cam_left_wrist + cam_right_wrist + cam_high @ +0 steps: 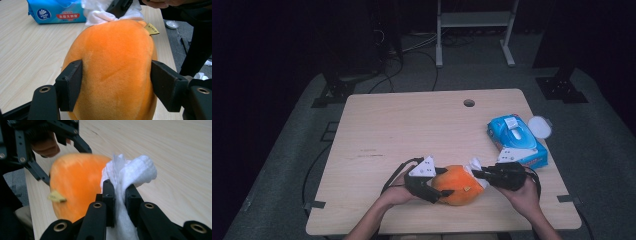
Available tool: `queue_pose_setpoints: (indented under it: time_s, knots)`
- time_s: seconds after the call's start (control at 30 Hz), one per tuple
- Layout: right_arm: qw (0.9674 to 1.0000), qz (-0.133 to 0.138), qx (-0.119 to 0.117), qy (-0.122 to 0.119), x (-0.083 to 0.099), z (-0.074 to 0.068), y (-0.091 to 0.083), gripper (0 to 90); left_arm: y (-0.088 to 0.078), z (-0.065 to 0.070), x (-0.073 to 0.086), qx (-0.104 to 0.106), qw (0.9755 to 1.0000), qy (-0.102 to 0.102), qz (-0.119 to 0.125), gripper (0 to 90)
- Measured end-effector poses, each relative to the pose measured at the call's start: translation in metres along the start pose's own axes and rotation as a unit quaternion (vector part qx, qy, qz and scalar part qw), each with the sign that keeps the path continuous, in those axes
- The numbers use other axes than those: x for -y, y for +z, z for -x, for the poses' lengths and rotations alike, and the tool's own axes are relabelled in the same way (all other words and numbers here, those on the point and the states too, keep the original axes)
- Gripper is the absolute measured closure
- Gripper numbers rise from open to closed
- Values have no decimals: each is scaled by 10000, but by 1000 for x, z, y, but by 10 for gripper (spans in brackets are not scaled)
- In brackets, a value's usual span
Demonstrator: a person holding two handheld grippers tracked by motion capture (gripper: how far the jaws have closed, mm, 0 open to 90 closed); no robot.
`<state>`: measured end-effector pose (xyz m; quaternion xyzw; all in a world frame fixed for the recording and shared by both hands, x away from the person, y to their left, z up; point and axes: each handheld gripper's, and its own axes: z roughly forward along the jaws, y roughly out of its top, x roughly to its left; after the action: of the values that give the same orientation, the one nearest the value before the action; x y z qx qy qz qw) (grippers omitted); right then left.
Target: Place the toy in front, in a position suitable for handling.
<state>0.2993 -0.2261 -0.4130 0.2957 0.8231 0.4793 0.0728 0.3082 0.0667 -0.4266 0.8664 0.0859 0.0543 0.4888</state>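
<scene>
While I watch from the high view, my left gripper (443, 183) sits at the lower middle of the frame with its jaws clamped on the two sides of the orange plush toy (458, 185), which lies on the wooden table (402, 130) near its front edge. Seen along the left gripper (117, 83) from its own view, the black pads press into the flanks of the orange plush toy (112, 70), which takes up the middle of the frame; a small yellow tag (151, 29) sticks out at its upper right. My right gripper (475, 173) comes in from the lower right of the high view and meets the toy's right end, its jaws pinched together on a white wipe (475, 167). From the right gripper view, the right gripper (119, 192) holds the white wipe (132, 173) squeezed between its two black jaws at the centre of the frame, the bunched cloth spilling out above them and touching the orange plush toy (76, 185) at centre left. Behind the toy in that view, at the upper left, stand the left gripper's black links. Up and to the right of the toy in the high view lies a blue wipes pack (517, 141), its white lid (539, 126) flipped open; the same blue wipes pack (56, 12) shows at the upper left of the left gripper view.
</scene>
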Motion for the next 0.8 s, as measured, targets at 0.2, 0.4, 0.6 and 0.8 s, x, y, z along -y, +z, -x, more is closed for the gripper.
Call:
queue_pose_setpoints:
  time_s: [0.2,0.4,0.6,0.8]
  knots:
    - [10000,2,64,-4,3,-4,-6,810,2,0,-2,-66,10000,-11,-14,294]
    - [9993,172,-229,-230,-16,-16,1,809,5,5,-7,-141,9998,95,-44,292]
    - [9983,141,-357,-431,-26,-24,12,810,5,6,-7,-160,9998,105,-57,282]
    - [9984,104,-207,-516,-24,-25,11,756,7,6,-6,-118,9999,70,14,271]
